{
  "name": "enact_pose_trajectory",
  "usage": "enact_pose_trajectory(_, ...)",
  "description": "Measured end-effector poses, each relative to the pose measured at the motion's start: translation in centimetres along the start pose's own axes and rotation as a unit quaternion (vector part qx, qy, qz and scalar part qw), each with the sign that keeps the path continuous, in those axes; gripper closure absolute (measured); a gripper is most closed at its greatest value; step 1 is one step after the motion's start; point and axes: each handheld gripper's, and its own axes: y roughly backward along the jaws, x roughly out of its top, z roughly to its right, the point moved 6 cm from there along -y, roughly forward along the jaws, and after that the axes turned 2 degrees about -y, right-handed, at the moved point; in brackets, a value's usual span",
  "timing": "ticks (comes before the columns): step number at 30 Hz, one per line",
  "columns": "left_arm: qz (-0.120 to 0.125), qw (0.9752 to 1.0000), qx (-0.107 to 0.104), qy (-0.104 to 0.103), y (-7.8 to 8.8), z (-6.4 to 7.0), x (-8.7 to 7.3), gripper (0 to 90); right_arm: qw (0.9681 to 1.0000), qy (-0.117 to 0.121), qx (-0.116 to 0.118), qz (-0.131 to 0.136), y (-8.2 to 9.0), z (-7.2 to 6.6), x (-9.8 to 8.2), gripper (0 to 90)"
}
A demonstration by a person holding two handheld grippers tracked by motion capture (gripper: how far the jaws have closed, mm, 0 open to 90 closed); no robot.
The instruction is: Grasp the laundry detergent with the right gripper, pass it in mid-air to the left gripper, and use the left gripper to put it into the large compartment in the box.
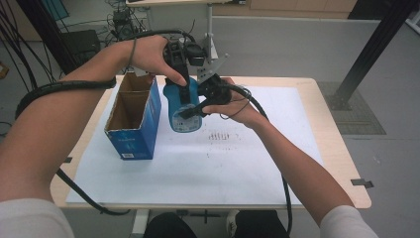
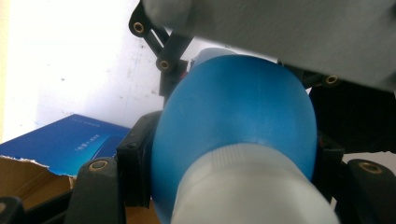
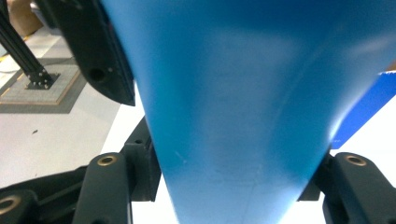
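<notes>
White paper [image 1: 257,163] covers a pale wooden table [image 1: 341,163], with grey floor and tangled cables beyond its far edge. Two forearms reach in from the near side, each hand holding a black two-jaw gripper. Near the table's far left, a blue bottle [image 1: 184,111] with a white cap [image 2: 247,186] is held above the paper. The left gripper [image 1: 179,82] is clamped around the bottle near its cap end; in the left gripper view its jaws press both sides of the blue shoulder. The right gripper [image 1: 195,110] grips lower down, and in the right gripper view the blue body sits squeezed between its jaws. Just left of the bottle stands an open blue cardboard box [image 1: 132,124], its torn flaps up and its brown inside bare. Judging by this, the bottle is out of the box, or not yet in; it remains carried, not set down.
</notes>
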Motion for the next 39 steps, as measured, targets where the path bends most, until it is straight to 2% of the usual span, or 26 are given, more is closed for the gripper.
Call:
enact_pose_trajectory(1,-0.001,1.0,0.0,-0.001,0.0,0.0,0.0,35.6,0.9999,-0.01,0.004,0.006,0.1,-0.1,0.0,33.6)
enact_pose_trajectory(5,0.003,1.0,0.003,0.008,0.0,0.0,-0.1,35.6,0.9991,-0.036,-0.02,-0.005,0.7,0.3,-0.8,17.6)
enact_pose_trajectory(8,0.003,0.9999,0.004,0.011,0.2,-0.1,0.0,35.6,0.9984,-0.047,-0.029,-0.01,1.2,0.4,-1.3,13.7)
enact_pose_trajectory(13,0.0,0.9999,0.005,0.016,0.5,-0.1,0.1,35.6,0.9959,-0.067,-0.05,-0.035,2.3,0.4,-2.3,10.9)
enact_pose_trajectory(15,-0.001,0.9998,0.007,0.021,0.6,-0.1,0.1,35.6,0.9944,-0.075,-0.053,-0.053,2.8,0.3,-2.6,7.6)
enact_pose_trajectory(17,-0.001,0.9996,0.011,0.025,0.7,-0.1,0.1,35.6,0.9923,-0.081,-0.071,-0.062,3.4,0.2,-2.8,6.5)
enact_pose_trajectory(18,-0.002,0.9996,0.013,0.026,0.8,-0.1,0.1,35.5,0.9915,-0.085,-0.073,-0.066,3.7,0.1,-2.9,5.7)
enact_pose_trajectory(20,-0.002,0.9994,0.018,0.029,1.0,0.0,0.1,35.6,0.9876,-0.101,-0.091,-0.078,4.5,0.1,-3.3,5.4)
enact_pose_trajectory(22,0.001,0.9991,0.021,0.035,1.2,0.0,0.0,35.5,0.984,-0.116,-0.099,-0.092,5.2,0.0,-3.7,5.3)
enact_pose_trajectory(24,0.0,0.9988,0.023,0.044,1.6,0.0,0.0,35.6,0.9791,-0.133,-0.109,-0.108,6.0,-0.1,-4.3,5.0)
enact_pose_trajectory(27,-0.003,0.9979,0.028,0.058,2.0,-0.1,-0.1,35.6,0.9721,-0.145,-0.125,-0.135,7.1,-0.4,-5.3,5.3)
enact_pose_trajectory(30,-0.001,0.9958,0.035,0.085,2.5,-0.3,-0.3,35.6,0.9668,-0.153,-0.127,-0.16,8.0,-0.8,-6.2,5.6)
enact_pose_trajectory(33,-0.002,0.9923,0.042,0.117,3.3,-0.7,-0.6,35.7,0.9625,-0.156,-0.133,-0.178,8.9,-1.2,-7.0,6.0)
enact_pose_trajectory(38,-0.001,0.9839,0.053,0.171,4.9,-1.2,-1.4,35.9,0.9569,-0.154,-0.155,-0.191,10.5,-1.7,-7.9,6.5)
enact_pose_trajectory(39,0.0,0.9812,0.053,0.186,5.4,-1.4,-1.6,35.9,0.956,-0.156,-0.155,-0.194,10.8,-1.8,-8.1,6.6)
